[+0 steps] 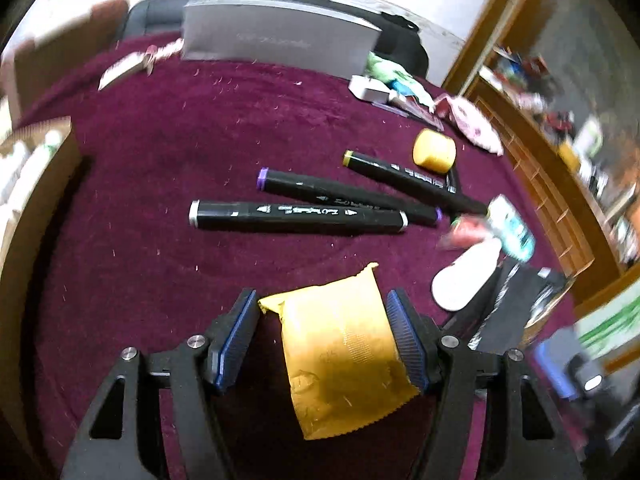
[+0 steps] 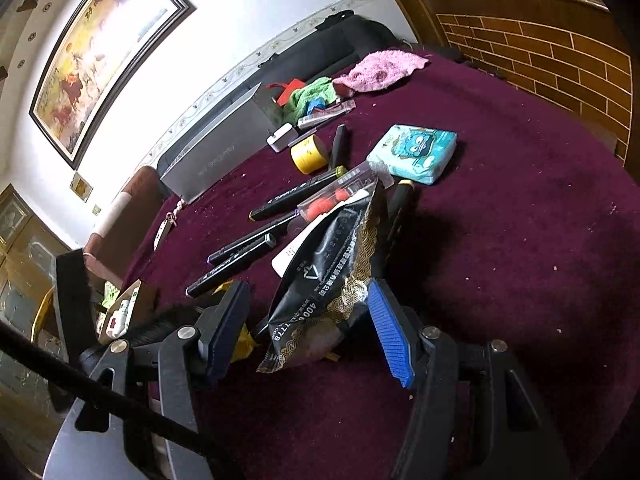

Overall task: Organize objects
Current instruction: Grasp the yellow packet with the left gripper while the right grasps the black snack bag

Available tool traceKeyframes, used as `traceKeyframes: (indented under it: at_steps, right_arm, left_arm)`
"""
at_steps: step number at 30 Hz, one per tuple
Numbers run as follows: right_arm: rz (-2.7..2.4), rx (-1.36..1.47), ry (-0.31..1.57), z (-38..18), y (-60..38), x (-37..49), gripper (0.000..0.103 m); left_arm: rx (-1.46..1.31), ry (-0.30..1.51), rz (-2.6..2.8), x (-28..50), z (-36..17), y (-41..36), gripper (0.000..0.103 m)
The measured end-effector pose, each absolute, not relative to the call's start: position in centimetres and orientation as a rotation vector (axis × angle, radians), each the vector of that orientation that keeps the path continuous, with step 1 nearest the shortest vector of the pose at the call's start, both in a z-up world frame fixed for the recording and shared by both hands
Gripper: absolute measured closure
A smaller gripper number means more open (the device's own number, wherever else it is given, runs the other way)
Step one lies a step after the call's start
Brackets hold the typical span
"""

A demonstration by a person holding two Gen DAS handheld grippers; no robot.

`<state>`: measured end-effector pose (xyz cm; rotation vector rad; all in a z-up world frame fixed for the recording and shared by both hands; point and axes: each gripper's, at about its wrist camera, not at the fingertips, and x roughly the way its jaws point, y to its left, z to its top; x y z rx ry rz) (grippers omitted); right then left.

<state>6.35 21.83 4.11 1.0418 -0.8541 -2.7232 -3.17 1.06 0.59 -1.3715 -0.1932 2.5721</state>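
Note:
My left gripper [image 1: 322,294] is shut on a crinkled yellow packet [image 1: 340,356], a blue pad against each side, just above the maroon tablecloth [image 1: 160,168]. Beyond it lie three black markers [image 1: 298,216] side by side. My right gripper [image 2: 308,283] is shut on a black packet with gold trim [image 2: 324,280] that stands tilted between its jaws. In the left wrist view that black packet [image 1: 512,304] shows at the right edge. Past it lie more black markers [image 2: 232,264] and a clear case of orange pieces [image 2: 340,196].
A yellow round jar [image 2: 308,154], a teal tissue pack [image 2: 414,152], a white charger [image 2: 282,138], green and pink cloths [image 2: 384,70] and a grey box [image 2: 220,152] crowd the far side. A cardboard box [image 1: 36,184] of bottles stands at the left. A flat white object [image 1: 464,280] lies near the markers.

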Motion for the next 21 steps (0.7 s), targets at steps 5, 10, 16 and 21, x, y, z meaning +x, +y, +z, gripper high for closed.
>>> traceKeyframes:
  at_steps: [5, 10, 16, 21]
  right_arm:
    - [-2.756, 1.030, -0.865, 4.2, 22.2, 6.5, 0.042]
    - [-2.777, 1.042, -0.951, 3.7, 23.5, 6.5, 0.042]
    - [-2.786, 1.083, -1.001, 3.1, 24.2, 6.2, 0.042]
    - [-2.805, 1.089, -1.058, 2.8, 25.0, 6.6, 0.042]
  left_arm:
    - [-1.298, -0.008, 2.536, -1.7, 0.5, 1.7, 0.056]
    - [-1.285, -0.117, 2.451, 0.5, 1.5, -0.6, 0.059]
    - [-1.232, -0.029, 2.514, 3.4, 2.8, -3.4, 0.058]
    - [-1.264, -0.012, 2.534, 3.9, 1.4, -4.9, 0.058]
